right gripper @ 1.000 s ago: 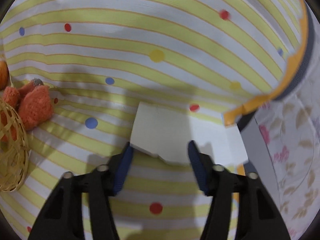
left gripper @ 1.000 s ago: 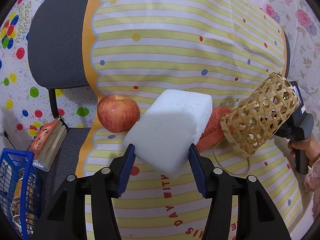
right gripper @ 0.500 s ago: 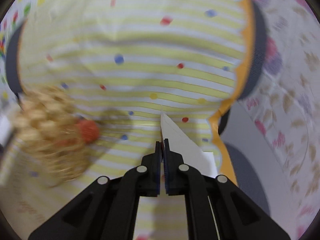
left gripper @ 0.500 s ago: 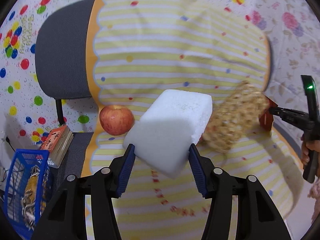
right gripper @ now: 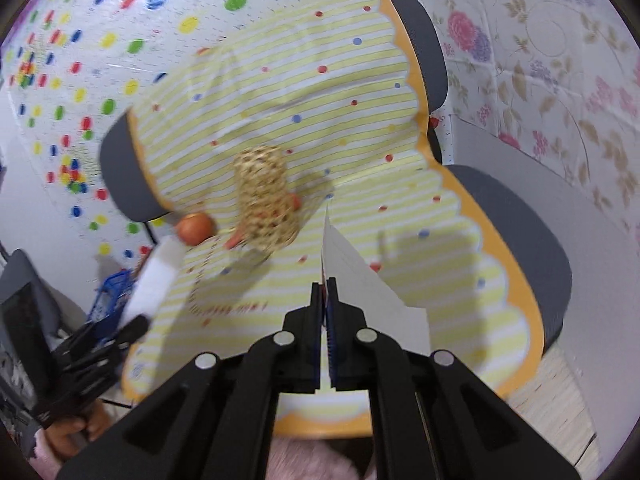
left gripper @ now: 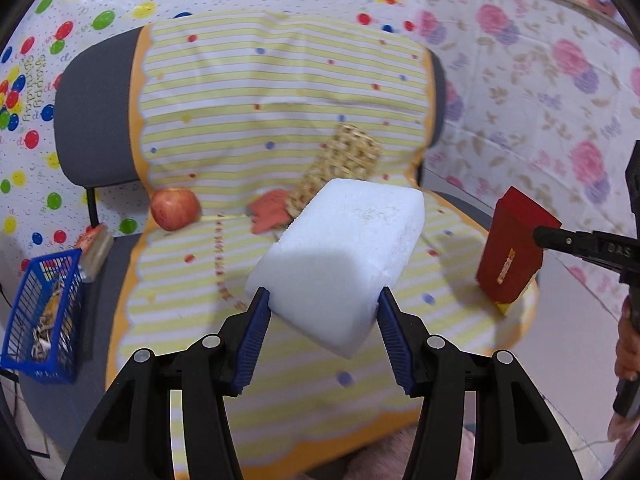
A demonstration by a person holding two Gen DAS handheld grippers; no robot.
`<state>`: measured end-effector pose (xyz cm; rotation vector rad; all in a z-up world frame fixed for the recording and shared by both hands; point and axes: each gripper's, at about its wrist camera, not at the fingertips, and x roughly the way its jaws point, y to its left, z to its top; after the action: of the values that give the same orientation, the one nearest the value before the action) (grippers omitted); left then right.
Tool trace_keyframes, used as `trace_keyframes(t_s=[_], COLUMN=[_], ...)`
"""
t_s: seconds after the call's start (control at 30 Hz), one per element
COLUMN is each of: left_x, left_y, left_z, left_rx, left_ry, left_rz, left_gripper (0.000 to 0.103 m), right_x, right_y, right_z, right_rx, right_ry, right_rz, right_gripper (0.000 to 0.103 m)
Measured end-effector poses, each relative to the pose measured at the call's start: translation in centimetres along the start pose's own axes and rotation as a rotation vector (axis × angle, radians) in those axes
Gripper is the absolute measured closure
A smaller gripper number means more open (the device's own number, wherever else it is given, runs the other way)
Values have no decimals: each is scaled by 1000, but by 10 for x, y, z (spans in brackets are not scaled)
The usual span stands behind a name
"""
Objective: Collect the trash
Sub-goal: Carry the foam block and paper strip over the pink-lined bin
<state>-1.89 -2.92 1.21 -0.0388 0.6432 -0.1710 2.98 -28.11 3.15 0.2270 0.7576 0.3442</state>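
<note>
The left gripper (left gripper: 322, 322) pinches a white foam block (left gripper: 344, 260), the right gripper (right gripper: 325, 312) clamps flat red card (left gripper: 516, 248), blue basket (left gripper: 40, 320) nearer left, at nine o'clock

The foam (left gripper: 340, 264) hides part of the wicker basket (left gripper: 340, 164), the blue bin's (left gripper: 38, 312) contents are too blurry to identify.
</note>
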Motion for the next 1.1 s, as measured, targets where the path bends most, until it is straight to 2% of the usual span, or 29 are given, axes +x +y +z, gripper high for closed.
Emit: trace_keyframes(t_s=[0.23,0.4,0.5,0.87,1.1], left_x=[-20,-24,-26,-18,-5], left_y=[-43,-83,-107,-174,-201], left_z=[-26,-45,-56,-96,-109], left_rx=[78,121,154,282,327], left_ry=[8,25,30,112,168], left_rz=[-72,-171,-215,-311,-338], left_gripper=[48,48,48,48,47], right_x=[-58,-96,-110,-138,-140], right_y=[9,-3,-13,-50,-67], right_z=[-49,-80,-100,-163,-184], right_rx=[2,41,74,165,200], right_ry=[-63,-122,-126,-97,-88], right_rz=[-70,-122,-144,-270,-298], right_gripper=[101,101,101,101,100])
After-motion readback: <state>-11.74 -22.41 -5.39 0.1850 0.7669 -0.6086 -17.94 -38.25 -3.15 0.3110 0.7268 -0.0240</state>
